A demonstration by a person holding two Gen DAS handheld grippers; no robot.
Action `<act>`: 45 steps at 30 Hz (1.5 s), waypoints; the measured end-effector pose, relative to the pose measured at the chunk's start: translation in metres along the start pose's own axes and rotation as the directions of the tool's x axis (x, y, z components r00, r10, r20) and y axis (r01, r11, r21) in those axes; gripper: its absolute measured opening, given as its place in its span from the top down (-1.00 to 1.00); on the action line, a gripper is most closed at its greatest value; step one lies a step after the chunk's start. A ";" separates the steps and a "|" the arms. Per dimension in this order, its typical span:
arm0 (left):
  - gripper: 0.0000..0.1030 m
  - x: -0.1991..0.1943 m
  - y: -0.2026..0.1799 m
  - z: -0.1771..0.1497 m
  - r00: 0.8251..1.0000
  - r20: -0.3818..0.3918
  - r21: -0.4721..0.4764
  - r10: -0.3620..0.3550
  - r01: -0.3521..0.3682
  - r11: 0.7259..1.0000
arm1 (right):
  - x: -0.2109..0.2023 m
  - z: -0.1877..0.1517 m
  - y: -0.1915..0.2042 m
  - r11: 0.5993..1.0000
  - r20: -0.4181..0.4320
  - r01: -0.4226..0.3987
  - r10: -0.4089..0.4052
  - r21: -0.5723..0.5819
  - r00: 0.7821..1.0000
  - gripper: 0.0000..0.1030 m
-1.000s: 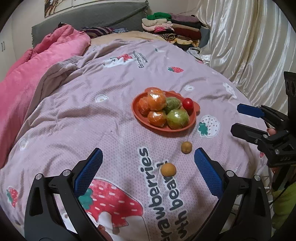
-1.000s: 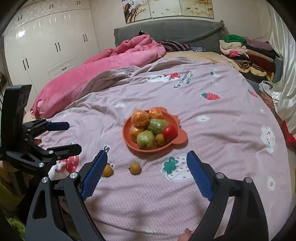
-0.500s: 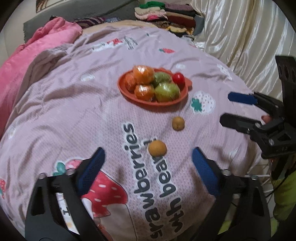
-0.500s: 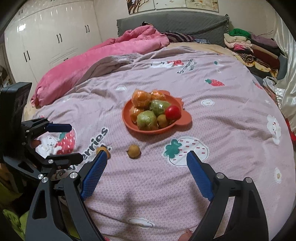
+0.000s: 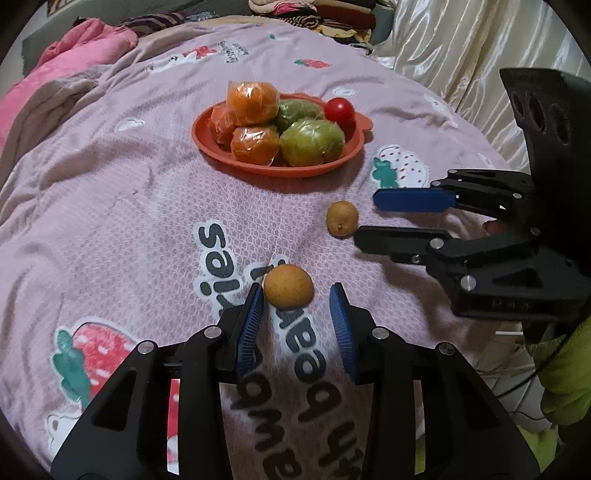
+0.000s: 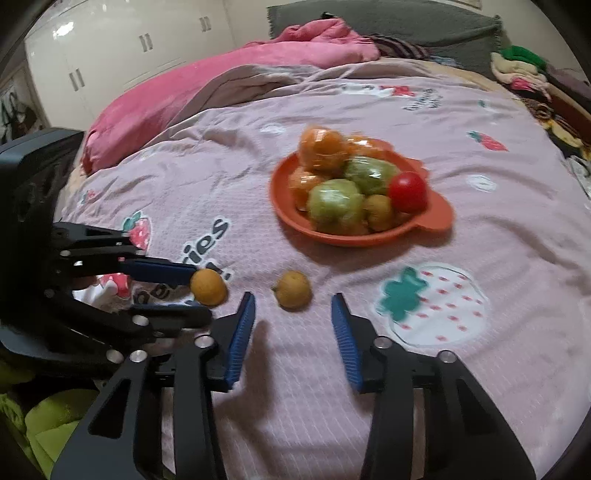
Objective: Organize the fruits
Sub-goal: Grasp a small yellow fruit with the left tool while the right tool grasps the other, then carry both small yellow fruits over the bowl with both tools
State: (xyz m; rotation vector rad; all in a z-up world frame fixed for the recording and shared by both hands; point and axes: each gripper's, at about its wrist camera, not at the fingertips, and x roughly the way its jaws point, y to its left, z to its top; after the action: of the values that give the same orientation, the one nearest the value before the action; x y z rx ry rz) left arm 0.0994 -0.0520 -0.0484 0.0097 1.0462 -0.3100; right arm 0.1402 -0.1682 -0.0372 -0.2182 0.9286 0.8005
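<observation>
An orange plate (image 5: 221,162) (image 6: 436,218) on the pink bedspread holds wrapped oranges (image 5: 253,101), green fruits (image 5: 312,142) and a red tomato (image 5: 339,109). Two small brown fruits lie loose in front of it. My left gripper (image 5: 297,297) is open, its fingertips on either side of the nearer fruit (image 5: 289,286) (image 6: 208,287). My right gripper (image 6: 291,308) is open, just short of the other fruit (image 6: 293,289) (image 5: 341,223). Neither fruit is gripped.
A pink duvet (image 6: 229,85) is bunched at the bed's far left. Folded clothes (image 5: 317,14) are stacked at the head. A cream curtain (image 5: 461,48) hangs along the right side. White wardrobes (image 6: 110,55) stand beyond the bed.
Both grippers have moved forward and down toward the loose fruits and narrowed their jaws. The left one now straddles the nearer fruit.
</observation>
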 end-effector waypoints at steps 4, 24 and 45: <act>0.61 0.006 0.001 0.003 1.000 -0.004 0.004 0.004 -0.004 1.000 | 0.015 0.004 0.000 1.000 -0.025 0.004 -0.004 -0.017 1.000 0.55; 0.61 -0.003 0.025 0.068 0.996 0.092 -0.061 -0.016 0.022 0.998 | -0.027 0.019 -0.022 1.000 0.085 0.006 -0.004 -0.018 0.996 0.59; 0.61 0.024 0.028 0.085 0.996 0.081 -0.046 -0.028 0.032 0.998 | -0.033 0.041 -0.037 0.999 0.126 0.038 -0.039 0.008 0.991 0.58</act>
State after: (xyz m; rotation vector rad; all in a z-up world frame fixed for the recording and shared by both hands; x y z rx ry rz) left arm 0.1895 -0.0447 -0.0298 -0.0607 0.9744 -0.3101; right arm 0.1812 -0.1907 0.0073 -0.1781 0.8047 0.7670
